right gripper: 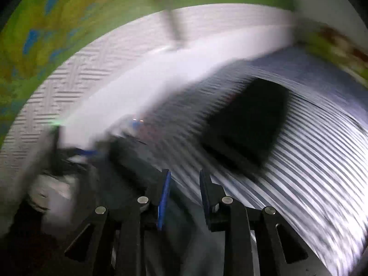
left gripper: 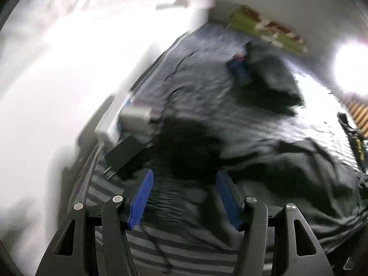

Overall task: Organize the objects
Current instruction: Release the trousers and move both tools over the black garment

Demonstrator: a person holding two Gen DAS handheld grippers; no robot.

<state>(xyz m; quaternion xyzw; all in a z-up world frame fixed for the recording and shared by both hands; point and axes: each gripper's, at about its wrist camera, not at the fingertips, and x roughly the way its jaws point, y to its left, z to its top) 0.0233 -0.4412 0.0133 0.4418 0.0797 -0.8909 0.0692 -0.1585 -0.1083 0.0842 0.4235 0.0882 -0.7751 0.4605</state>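
Both views are motion-blurred. My left gripper (left gripper: pixel 185 176) is open and empty above a striped grey bedsheet (left gripper: pixel 184 250). Ahead of it lie dark crumpled clothes (left gripper: pixel 306 174), a black box-like object (left gripper: pixel 125 153) and a pale grey block (left gripper: pixel 135 115) at the bed's left edge. Farther off the other gripper (left gripper: pixel 239 69) shows as a blurred blue and black shape. My right gripper (right gripper: pixel 185 173) is open and empty over the striped sheet (right gripper: pixel 310 172). A black folded item (right gripper: pixel 248 124) lies ahead right of it. The other gripper's blue pad (right gripper: pixel 86 152) shows blurred at left.
A white wall (left gripper: pixel 46 92) runs along the bed's left side. A green patterned pillow or cloth (left gripper: pixel 266 30) lies at the bed's far end. A bright light (left gripper: pixel 352 69) glares at right. A textured white wall (right gripper: pixel 69 87) and a green patterned surface (right gripper: pixel 46 23) fill the right wrist view's upper left.
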